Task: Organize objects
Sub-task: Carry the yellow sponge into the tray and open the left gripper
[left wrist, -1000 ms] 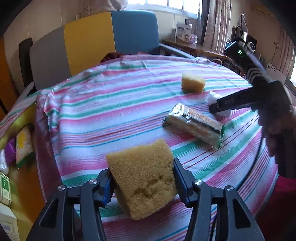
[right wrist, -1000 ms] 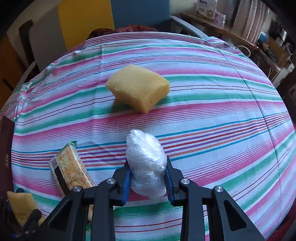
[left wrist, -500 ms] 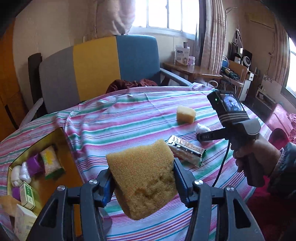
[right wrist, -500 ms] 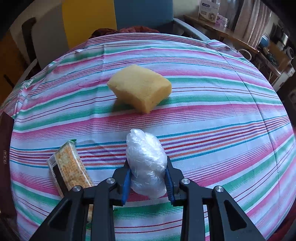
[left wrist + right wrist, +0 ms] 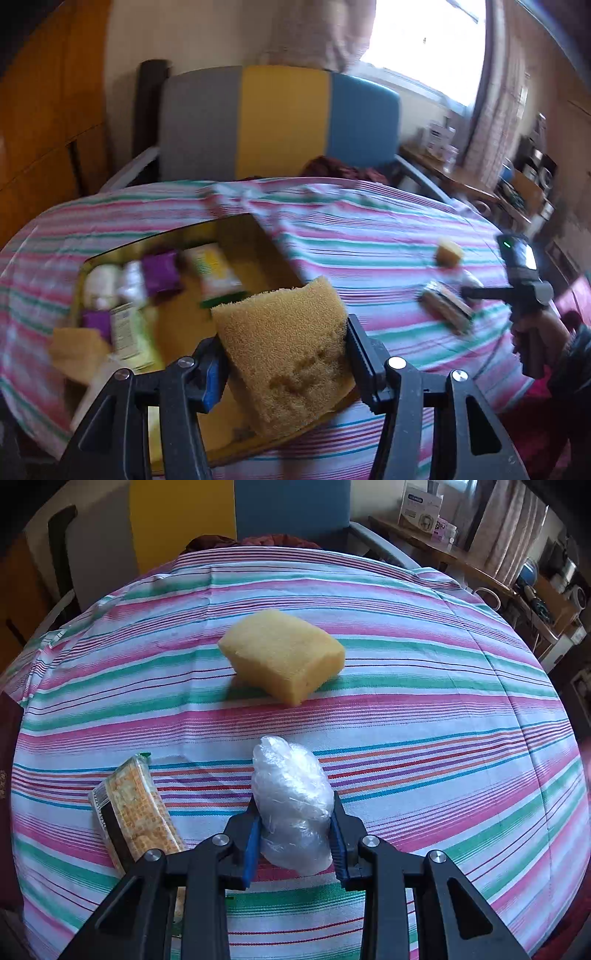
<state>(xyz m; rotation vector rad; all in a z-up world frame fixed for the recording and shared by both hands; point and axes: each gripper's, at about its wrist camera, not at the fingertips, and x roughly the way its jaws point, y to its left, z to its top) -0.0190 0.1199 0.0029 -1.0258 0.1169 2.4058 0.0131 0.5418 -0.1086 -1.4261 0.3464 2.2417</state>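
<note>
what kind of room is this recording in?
Most likely a lived-in home room, living or dining. A table under a striped tablecloth, an armchair in grey, yellow and blue panels behind it, a curtained window, and cluttered side furniture by the wall.

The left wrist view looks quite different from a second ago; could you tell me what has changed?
The left gripper has carried its sponge off the striped tablecloth to above the open box of packets. The right gripper stays clamped on the plastic bag; the other sponge and cracker pack lie unmoved.
</note>
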